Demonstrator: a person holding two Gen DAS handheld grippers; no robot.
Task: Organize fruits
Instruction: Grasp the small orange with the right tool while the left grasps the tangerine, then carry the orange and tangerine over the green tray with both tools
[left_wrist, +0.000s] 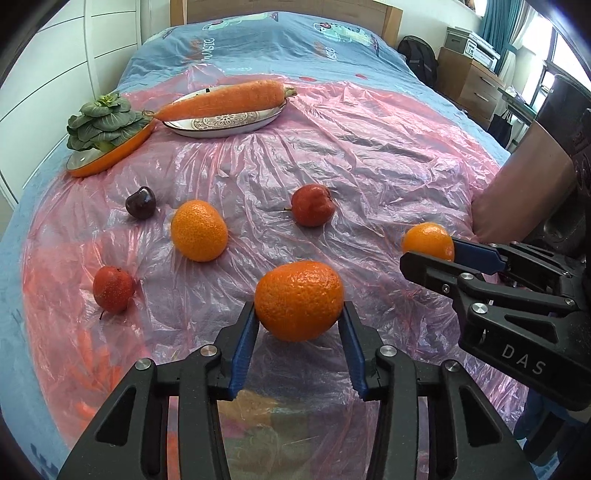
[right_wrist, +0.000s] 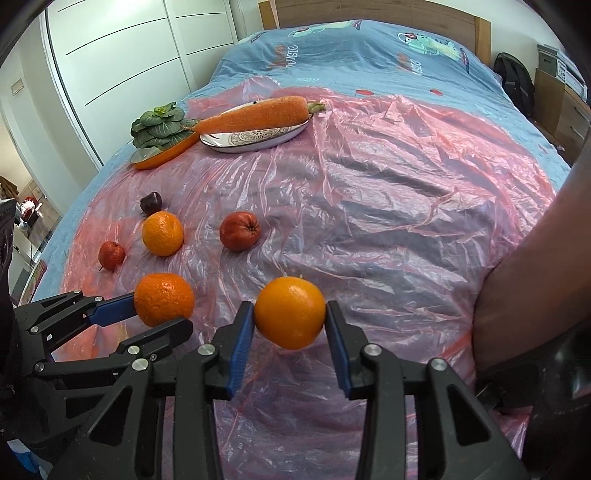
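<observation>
The left gripper (left_wrist: 299, 314) clamps a dimpled orange mandarin (left_wrist: 299, 300) between its blue pads. The right gripper (right_wrist: 290, 314) likewise clamps a smooth round orange (right_wrist: 290, 312) (both above the pink plastic sheet (right_wrist: 369, 221)).

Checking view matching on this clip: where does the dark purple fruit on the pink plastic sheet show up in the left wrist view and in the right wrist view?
Left wrist view: the dark purple fruit lies left of centre, just up-left of the loose orange.
Right wrist view: it lies at left, just above that orange.
Shared landmark: the carrot on the patterned plate, beyond the fruit.
</observation>
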